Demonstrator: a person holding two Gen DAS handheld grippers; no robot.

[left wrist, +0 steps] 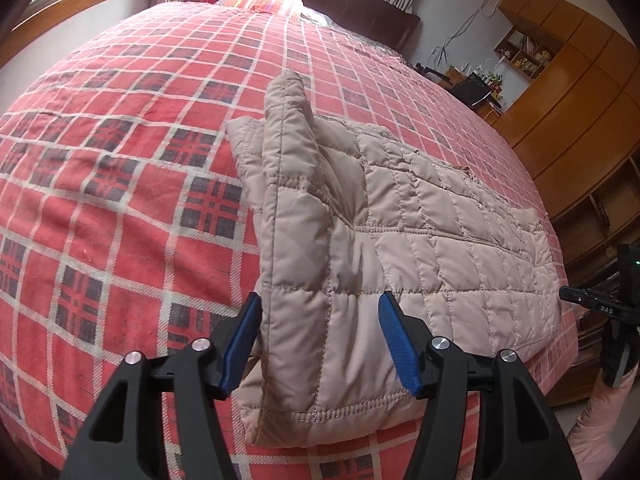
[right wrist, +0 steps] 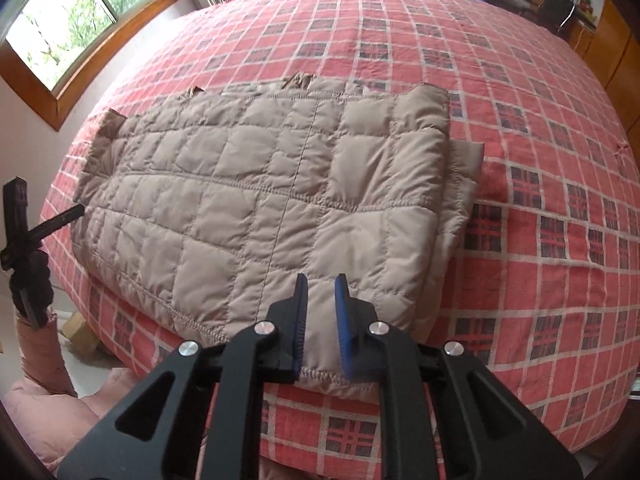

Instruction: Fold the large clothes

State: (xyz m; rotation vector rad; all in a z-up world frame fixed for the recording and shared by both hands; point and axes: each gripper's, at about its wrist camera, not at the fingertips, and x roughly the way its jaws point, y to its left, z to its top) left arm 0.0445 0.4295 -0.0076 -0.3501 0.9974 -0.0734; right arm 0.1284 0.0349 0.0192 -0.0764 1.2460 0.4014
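While your left gripper [left wrist: 320,336] stands with its jaws wide apart, the near left corner of the beige quilted jacket [left wrist: 400,220] sits between them, not yet pinched. The jacket lies flat on the red plaid bedspread [left wrist: 120,160], already folded into a thick rectangle, with one sleeve [left wrist: 286,108] running away beyond the left jaws.

Your right gripper [right wrist: 321,320] has its jaws part-open, a narrow gap, with the stitched near hem [right wrist: 328,376] passing under and between them; I cannot tell whether the blue pads [right wrist: 343,320] touch fabric.

Risks, as judged:
- The stack ahead of the right jaws is several layers deep at its far-right edge. Close on the top layer only and the lower layers will stay behind, undoing the fold.
- The shell looks slick and puffy; a shallow bite at the hem may slip out on lifting.
- The loose sleeve may drag and skew the fold.
- Unequal lift between your two grippers would twist the rectangle.
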